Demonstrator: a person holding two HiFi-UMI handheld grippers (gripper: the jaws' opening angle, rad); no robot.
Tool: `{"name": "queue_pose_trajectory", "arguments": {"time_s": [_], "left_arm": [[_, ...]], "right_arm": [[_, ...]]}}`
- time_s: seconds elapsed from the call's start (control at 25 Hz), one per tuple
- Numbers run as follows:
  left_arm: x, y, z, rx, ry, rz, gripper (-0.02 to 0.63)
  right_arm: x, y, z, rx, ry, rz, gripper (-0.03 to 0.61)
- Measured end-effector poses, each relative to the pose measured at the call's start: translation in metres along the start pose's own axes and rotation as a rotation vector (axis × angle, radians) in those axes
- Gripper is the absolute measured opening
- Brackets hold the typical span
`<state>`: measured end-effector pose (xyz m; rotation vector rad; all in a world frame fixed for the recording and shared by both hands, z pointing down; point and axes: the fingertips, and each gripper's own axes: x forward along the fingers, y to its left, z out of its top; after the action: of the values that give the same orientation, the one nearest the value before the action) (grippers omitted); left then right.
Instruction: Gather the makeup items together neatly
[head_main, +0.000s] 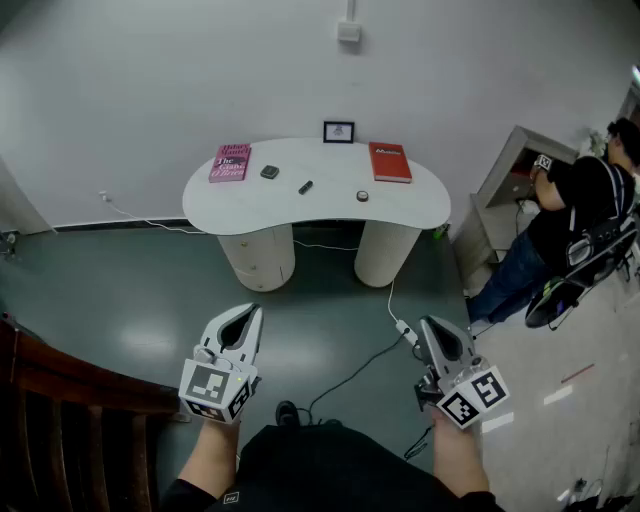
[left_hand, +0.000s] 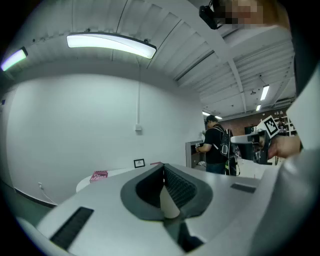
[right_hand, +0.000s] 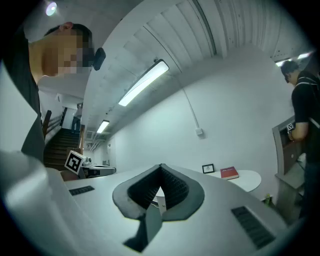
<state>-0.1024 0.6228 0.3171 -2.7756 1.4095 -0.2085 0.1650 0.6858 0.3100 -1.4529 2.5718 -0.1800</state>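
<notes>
Ahead, makeup items (head_main: 305, 187) lie well beyond left gripper (head_main: 251, 313) and right gripper (head_main: 428, 324), both closed.

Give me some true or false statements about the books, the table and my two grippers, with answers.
The left gripper and right gripper are both shut and empty. True.
The pink book lies at the table's right end. False: it lies at the left end; the red book is at the right.
A small dark square item lies between the books. True.
The left gripper touches the table. False: it is held over the floor, well short of it.
A framed picture stands at the table's back edge. True.
</notes>
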Motion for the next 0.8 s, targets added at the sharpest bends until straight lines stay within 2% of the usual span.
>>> {"name": "queue_pose_trajectory", "arguments": {"time_s": [0.28, 0.52, 0.68, 0.8], "left_arm": [[0.001, -0.021, 0.003, 0.008, 0.003, -0.002, 0.014], [-0.001, -0.039, -0.005, -0.001, 0.025, -0.007, 0.014], [0.01, -0.038, -0.01, -0.015, 0.034, -0.019, 0.014], [0.025, -0.028, -0.011, -0.014, 0.031, -0.022, 0.014]], "right_arm": [[-0.02, -0.007, -0.001, 0.013, -0.003, 0.005, 0.034], [-0.031, -0.001, -0.011, -0.002, 0.048, 0.075, 0.034], [-0.025, -0.002, -0.013, -0.022, 0.069, 0.097, 0.037], [-0.01, -0.011, -0.014, 0.024, 0.066, 0.101, 0.037]]}}
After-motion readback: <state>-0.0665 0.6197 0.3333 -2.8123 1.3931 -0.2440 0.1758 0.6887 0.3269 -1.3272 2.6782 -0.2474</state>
